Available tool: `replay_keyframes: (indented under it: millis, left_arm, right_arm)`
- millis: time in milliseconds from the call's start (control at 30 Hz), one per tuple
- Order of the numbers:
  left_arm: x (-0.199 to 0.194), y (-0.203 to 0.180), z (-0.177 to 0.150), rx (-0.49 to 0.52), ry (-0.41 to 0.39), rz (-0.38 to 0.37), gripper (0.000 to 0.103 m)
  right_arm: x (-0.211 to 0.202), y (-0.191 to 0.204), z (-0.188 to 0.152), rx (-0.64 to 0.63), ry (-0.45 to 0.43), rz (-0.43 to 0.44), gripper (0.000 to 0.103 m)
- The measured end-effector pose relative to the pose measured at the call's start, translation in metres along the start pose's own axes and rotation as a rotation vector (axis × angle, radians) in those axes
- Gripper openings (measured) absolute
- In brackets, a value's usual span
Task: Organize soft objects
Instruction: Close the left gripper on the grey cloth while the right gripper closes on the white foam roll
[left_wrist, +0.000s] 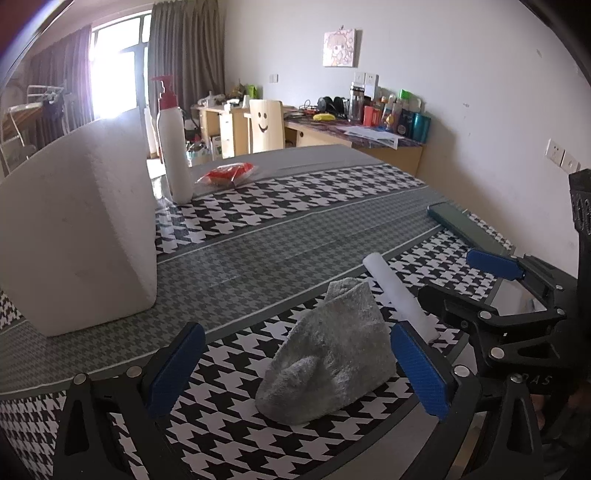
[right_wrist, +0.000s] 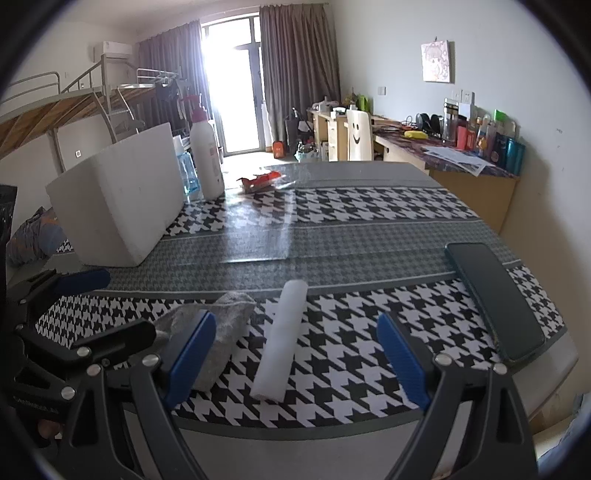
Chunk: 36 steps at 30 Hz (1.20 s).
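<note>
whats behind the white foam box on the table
Behind the white foam box stand a blue bottle and a white pump bottle. The box hides the blue bottle's lower left.

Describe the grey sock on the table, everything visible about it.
The grey sock is a fuzzy, terry-like knit, crumpled into a lumpy wedge with its cuff end raised. It lies on the houndstooth tablecloth near the table's front edge, between the open pads of the left claw, which do not press it. The white foam roll lies close beside it; contact is unclear.
</note>
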<state>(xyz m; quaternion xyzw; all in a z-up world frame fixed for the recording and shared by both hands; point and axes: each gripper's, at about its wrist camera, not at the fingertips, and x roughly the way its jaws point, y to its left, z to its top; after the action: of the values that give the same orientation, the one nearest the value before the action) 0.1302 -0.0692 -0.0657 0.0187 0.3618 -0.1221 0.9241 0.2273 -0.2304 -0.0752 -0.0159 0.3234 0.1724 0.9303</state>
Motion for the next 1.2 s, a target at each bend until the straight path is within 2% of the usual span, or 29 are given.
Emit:
replay_keyframes:
  millis: [333,533,733,833,900,1133,1200]
  left_arm:
    - [0.009,-0.003,-0.004,0.013,0.036,-0.010,0.096]
    - [0.019,-0.005,-0.005,0.017,0.076,-0.031,0.088]
    - [0.025,-0.010,-0.008,0.038,0.102,-0.043,0.083]
    - [0.028,-0.011,-0.010,0.043,0.119,-0.055,0.079]
    - [0.032,-0.011,-0.011,0.046,0.135,-0.061,0.072]
    - [0.035,-0.011,-0.013,0.045,0.143,-0.067,0.068]
    - [0.036,-0.012,-0.012,0.053,0.141,-0.055,0.061]
  right_arm:
    - [0.005,-0.003,-0.005,0.004,0.021,-0.007,0.092]
    - [0.010,-0.003,-0.006,-0.004,0.037,-0.016,0.092]
    - [0.017,-0.001,-0.009,-0.019,0.060,-0.004,0.083]
    - [0.018,-0.001,-0.010,-0.020,0.064,0.000,0.080]
    - [0.018,-0.001,-0.011,-0.018,0.067,0.000,0.080]
    - [0.021,-0.003,-0.014,-0.027,0.079,-0.010,0.076]
    - [0.021,-0.004,-0.013,-0.028,0.078,-0.011,0.076]
